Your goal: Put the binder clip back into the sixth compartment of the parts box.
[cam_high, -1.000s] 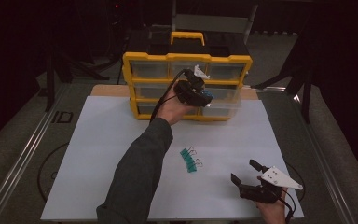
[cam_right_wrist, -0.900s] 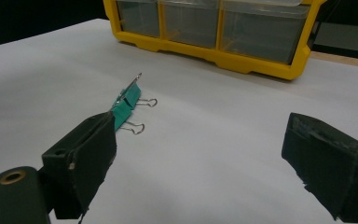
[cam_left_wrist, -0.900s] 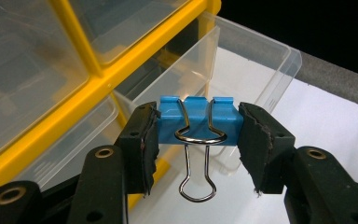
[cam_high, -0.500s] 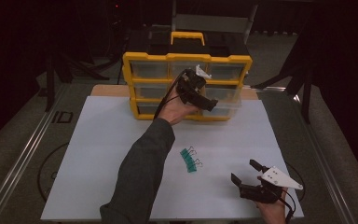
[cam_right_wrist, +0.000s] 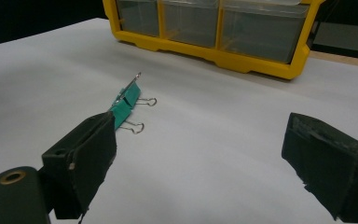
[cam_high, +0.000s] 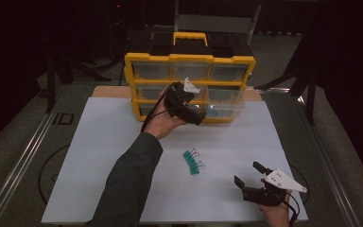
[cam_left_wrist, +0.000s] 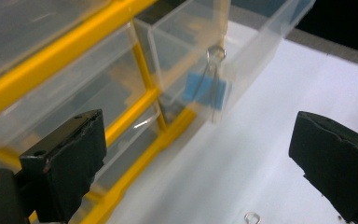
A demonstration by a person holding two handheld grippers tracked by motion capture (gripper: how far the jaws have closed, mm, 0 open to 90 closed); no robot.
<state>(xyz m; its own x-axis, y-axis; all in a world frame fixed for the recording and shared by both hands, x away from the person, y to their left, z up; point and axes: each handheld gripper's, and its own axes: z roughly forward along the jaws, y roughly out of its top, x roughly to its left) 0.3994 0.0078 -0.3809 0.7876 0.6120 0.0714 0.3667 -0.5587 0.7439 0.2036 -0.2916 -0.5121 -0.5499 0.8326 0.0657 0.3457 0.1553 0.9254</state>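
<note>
The left claw (cam_high: pixel 199 115) is up at the yellow organiser (cam_high: pixel 189 59), jaws spread wide with nothing between them; they have just been opening. In the left claw view a blue binder clip (cam_left_wrist: pixel 206 91) sits inside the pulled-out clear drawer (cam_left_wrist: pixel 242 51), leaning against its front wall with a wire handle pointing up, apart from both pads. That clip looks delivered, so the work now turns to the ones on the table.

The right claw (cam_high: pixel 249 179) hovers low over the white sheet (cam_high: pixel 104 142) near the front right corner, jaws also parted and empty. The remaining binder clips (cam_high: pixel 192 161) lie in a short row on the sheet between the two claws, ahead and to the left of the right claw, below and slightly right of the left one. The right claw looks a little nearer, but the left appears to be doing the carrying. The row's long axis runs diagonally, roughly from upper left to lower right in the high view.

They are small teal clips with thin silver wire loops sticking out to one side, packed touching one another. From the right claw view, one (cam_right_wrist: pixel 129 91) stands tipped up above its neighbours.
</note>
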